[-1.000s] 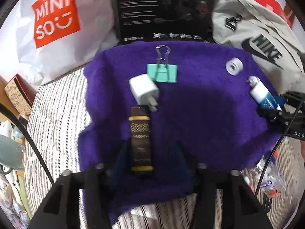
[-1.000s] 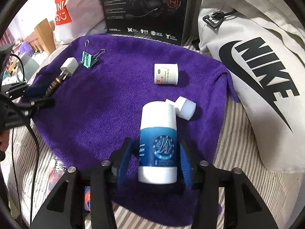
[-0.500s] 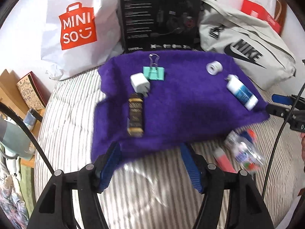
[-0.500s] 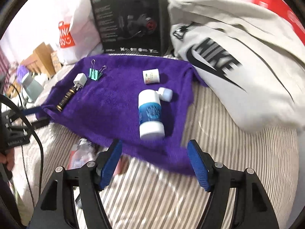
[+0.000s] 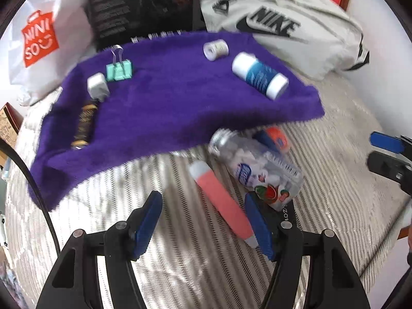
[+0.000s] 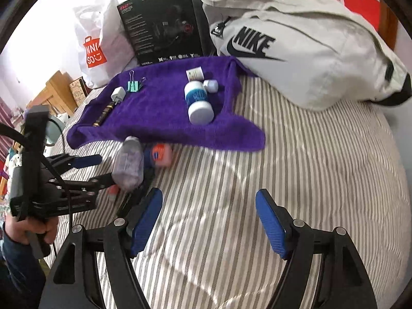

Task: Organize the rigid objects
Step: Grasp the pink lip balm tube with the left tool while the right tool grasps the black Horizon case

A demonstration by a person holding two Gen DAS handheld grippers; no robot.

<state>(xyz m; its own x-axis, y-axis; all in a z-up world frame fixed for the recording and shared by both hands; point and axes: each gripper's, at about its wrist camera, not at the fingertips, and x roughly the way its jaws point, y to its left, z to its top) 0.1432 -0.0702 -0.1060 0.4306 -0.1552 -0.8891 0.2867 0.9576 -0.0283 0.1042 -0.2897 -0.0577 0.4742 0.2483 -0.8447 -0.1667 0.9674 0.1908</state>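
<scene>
A purple towel (image 5: 180, 97) is spread over a striped bedcover (image 6: 309, 180). On the towel, at the left, a dark gold-banded tube (image 5: 83, 123), a white charger plug (image 5: 97, 86) and a green binder clip (image 5: 119, 70) are laid in a line running from near to far. At the right of the towel a blue-and-white bottle (image 5: 260, 76) is laid on its side, with a small white jar (image 5: 215, 49) just beyond it and a small white cap (image 6: 211, 85) beside it.

Off the towel, on the stripes near its front edge, a clear plastic bottle (image 5: 255, 167) is seen lying next to an orange-and-blue tin (image 5: 274, 136), and a pink tube (image 5: 224, 200) is stretched out beside them.

The left gripper (image 5: 203, 224) is held with its jaws wide apart and nothing between the pads, the pink tube lying under the gap, close to the right-hand finger. The right gripper (image 6: 208, 221) is likewise spread wide and empty, held above bare striped cover. The left gripper's handle is gripped by a hand (image 6: 28, 228).

Behind the towel, a white shopping bag (image 6: 97, 41), a black headset box (image 6: 164, 23) and a grey Nike bag (image 6: 296, 46) are stood.
</scene>
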